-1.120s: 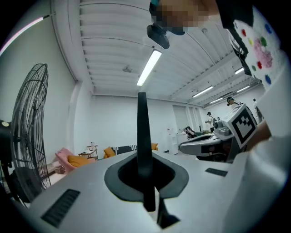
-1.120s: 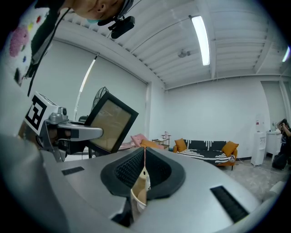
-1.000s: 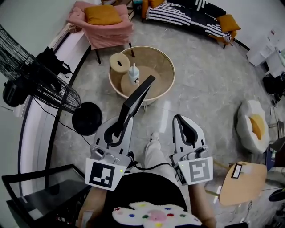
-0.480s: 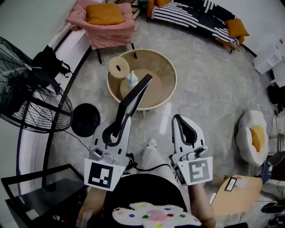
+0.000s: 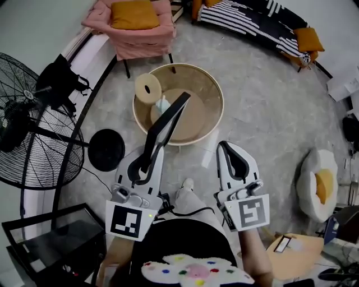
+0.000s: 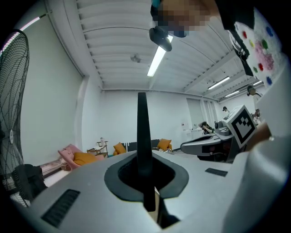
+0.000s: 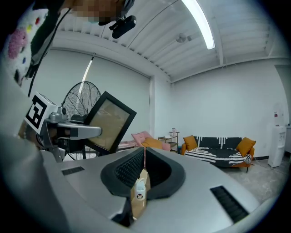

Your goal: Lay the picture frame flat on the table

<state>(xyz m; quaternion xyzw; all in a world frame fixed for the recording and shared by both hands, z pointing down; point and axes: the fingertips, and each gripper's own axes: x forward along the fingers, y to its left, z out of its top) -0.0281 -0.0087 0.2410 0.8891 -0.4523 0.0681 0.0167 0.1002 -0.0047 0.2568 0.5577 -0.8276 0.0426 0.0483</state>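
A black picture frame (image 5: pixel 167 126) stands tilted up from my left gripper (image 5: pixel 147 163), which is shut on its lower edge. Its top corner reaches over the near rim of the round wooden table (image 5: pixel 212 94). In the left gripper view the frame (image 6: pixel 142 132) shows edge-on as a thin black bar between the jaws of the left gripper (image 6: pixel 145 172). My right gripper (image 5: pixel 226 150) is shut with nothing in it, level with the left one and to its right. The right gripper view shows the frame (image 7: pixel 109 120) at left, and the right gripper (image 7: pixel 142 160) is closed.
On the table lie a cream disc with a hole (image 5: pixel 148 87) and a white bottle (image 5: pixel 162 104), partly behind the frame. A standing fan (image 5: pixel 31 134) and its black base (image 5: pixel 106 150) are at left. A pink armchair (image 5: pixel 143 25), striped sofa (image 5: pixel 252 17) and egg-shaped cushion (image 5: pixel 317 178) stand around.
Both grippers, with the frame in the left one, have come nearer to the round table. The fan has come further into view at left.
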